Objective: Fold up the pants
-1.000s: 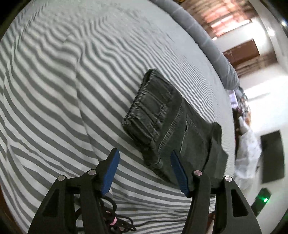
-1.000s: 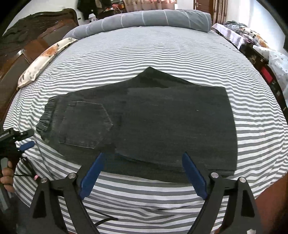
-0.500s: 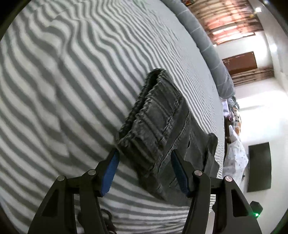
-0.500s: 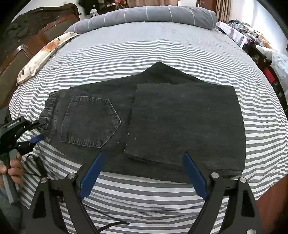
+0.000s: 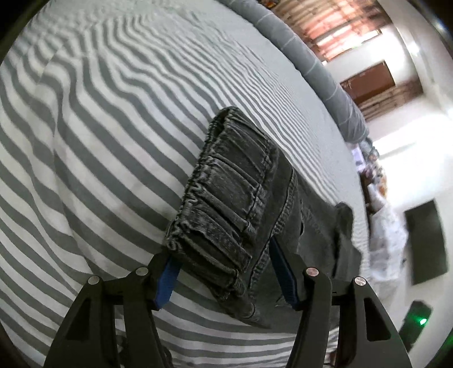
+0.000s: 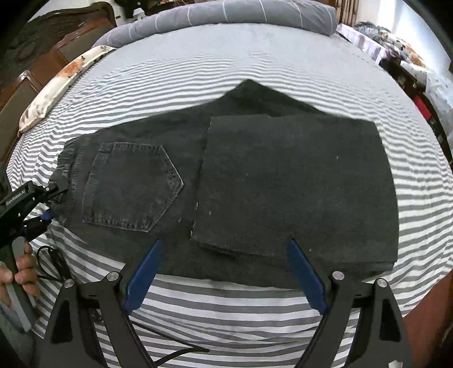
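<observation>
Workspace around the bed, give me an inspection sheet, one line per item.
Surface: striped bedsheet, wrinkled.
Job's things: black pants lying partly folded, back pocket up.
Clutter: floral pillow and grey bolster at the bed's edges.
Grippers: left gripper straddles the waistband, jaws opening; right gripper open at the near edge.
Cables: black cable on the sheet.
Surroundings: wooden headboard, cluttered side furniture.

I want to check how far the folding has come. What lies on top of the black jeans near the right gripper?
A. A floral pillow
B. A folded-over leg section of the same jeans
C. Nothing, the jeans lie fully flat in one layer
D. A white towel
B: in the right wrist view a folded leg section lies over the black jeans, its edge beside the back pocket, just ahead of the right gripper.
</observation>
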A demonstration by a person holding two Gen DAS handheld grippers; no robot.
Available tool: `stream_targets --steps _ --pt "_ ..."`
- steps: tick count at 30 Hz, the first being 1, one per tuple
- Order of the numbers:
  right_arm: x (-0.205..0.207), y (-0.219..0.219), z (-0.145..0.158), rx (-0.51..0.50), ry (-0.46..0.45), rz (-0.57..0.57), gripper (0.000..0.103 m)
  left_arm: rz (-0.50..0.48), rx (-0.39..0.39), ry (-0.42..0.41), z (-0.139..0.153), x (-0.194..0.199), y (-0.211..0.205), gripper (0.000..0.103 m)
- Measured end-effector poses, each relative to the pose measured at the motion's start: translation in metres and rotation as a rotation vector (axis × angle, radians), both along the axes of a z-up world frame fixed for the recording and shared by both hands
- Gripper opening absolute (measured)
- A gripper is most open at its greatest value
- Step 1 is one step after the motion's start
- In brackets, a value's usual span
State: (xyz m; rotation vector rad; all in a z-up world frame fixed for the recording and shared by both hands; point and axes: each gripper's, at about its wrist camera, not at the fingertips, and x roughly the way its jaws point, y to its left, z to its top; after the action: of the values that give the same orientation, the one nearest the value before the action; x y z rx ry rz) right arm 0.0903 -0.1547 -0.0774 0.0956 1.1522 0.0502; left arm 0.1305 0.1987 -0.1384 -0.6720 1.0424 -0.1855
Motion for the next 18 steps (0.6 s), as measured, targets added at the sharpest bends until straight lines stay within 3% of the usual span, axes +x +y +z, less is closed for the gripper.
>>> stream_targets --steps 1,2,3,5,11,18 --pt "0.000 0.000 -0.002 -0.001 0.003 -0.001 0.087 -0.010 0.037 -0.006 0.001 0.000 -0.004 0.059" --pt "0.000 -0.001 -0.003 -0.004 0.006 -0.002 0.087 -0.013 0.085 -0.013 0.003 0.000 -0.010 0.049" --pt "0.000 -0.002 -0.004 -0.006 0.008 -0.004 0.087 -0.019 0.136 -0.025 0.005 -0.001 -0.014 0.046" --pt "0.001 -0.005 -0.006 -0.003 0.010 -0.012 0.087 -0.034 0.144 -0.038 0.007 0.000 -0.018 0.032" --pt "0.003 -0.014 -0.008 0.012 0.013 -0.040 0.087 -0.043 0.218 -0.067 0.016 -0.003 -0.033 0.025" --pt "0.002 -0.028 -0.011 0.047 0.011 -0.065 0.087 -0.077 0.368 -0.093 0.030 -0.006 -0.053 0.024"
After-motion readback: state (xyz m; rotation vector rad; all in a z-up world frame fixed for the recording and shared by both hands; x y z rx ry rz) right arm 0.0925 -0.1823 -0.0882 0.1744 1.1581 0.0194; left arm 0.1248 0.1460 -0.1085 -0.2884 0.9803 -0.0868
